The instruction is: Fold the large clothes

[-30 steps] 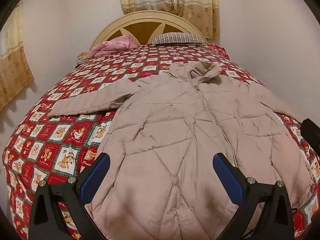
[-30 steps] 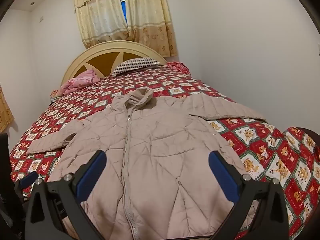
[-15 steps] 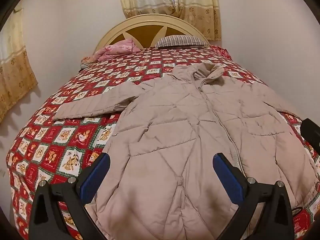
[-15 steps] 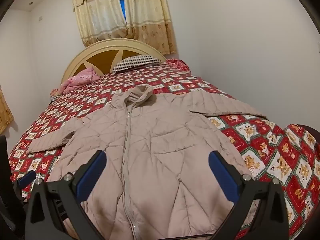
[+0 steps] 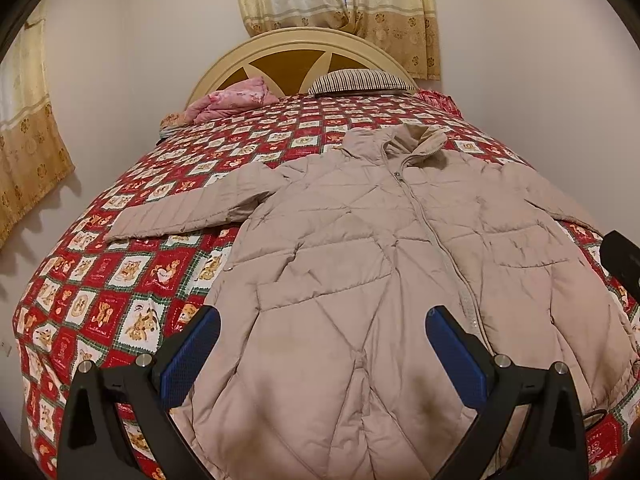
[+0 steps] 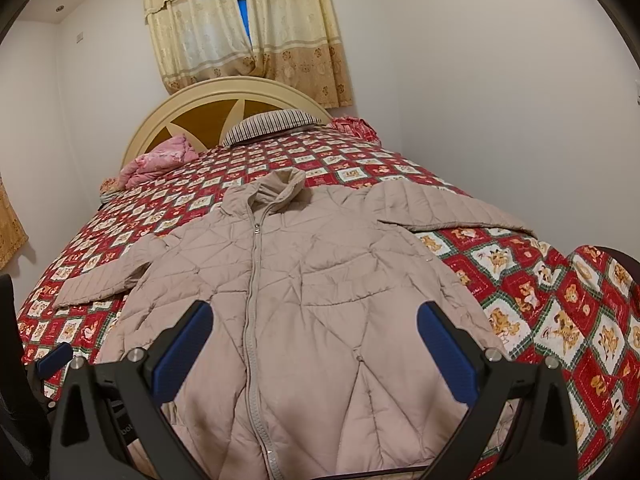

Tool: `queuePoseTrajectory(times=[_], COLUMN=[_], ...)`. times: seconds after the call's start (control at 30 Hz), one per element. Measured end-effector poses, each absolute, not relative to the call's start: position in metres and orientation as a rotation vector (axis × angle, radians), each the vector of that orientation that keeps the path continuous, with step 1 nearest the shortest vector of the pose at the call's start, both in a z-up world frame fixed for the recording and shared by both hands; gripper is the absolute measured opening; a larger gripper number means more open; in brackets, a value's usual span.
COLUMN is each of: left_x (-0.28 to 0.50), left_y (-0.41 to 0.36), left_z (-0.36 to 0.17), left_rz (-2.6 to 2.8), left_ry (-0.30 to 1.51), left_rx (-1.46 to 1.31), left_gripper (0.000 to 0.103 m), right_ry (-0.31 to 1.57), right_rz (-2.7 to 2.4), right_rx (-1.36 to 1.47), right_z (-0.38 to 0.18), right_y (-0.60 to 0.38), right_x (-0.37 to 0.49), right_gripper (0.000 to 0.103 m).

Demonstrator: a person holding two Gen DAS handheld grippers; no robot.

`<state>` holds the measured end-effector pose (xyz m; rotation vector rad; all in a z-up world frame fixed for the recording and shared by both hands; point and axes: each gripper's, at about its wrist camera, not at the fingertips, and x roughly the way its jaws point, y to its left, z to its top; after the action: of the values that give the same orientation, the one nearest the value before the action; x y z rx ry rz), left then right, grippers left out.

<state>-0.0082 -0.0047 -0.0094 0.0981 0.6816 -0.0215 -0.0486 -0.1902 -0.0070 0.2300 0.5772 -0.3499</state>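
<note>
Your jacket (image 5: 360, 264) lies spread on the bed (image 5: 120, 272), collar toward the headboard (image 5: 296, 52), pillow (image 5: 360, 82) behind it.

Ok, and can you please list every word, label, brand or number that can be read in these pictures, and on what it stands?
"bot": pale letters on the black frame of the right gripper, right wrist view; the word seems cut off.
Bedspread: what looks like small lettering in some squares, too blurred to read.
Jacket: no label or print visible.
</note>
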Motion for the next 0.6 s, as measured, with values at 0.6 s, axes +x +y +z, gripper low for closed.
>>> queuePoseTrajectory(times=[0.6], left_x=[-0.0089], left_y=[-0.0025], left_z=[-0.0094], left_rz=[-0.04], left_ry=[0.695], left_rx=[0.093], left_gripper=[0.102], right_ry=[0.587], right_rz=[-0.344], right_rx=[0.232], right_z=[-0.0089], right_y=[-0.1876], right_x=[-0.0473], right_gripper=[0.103])
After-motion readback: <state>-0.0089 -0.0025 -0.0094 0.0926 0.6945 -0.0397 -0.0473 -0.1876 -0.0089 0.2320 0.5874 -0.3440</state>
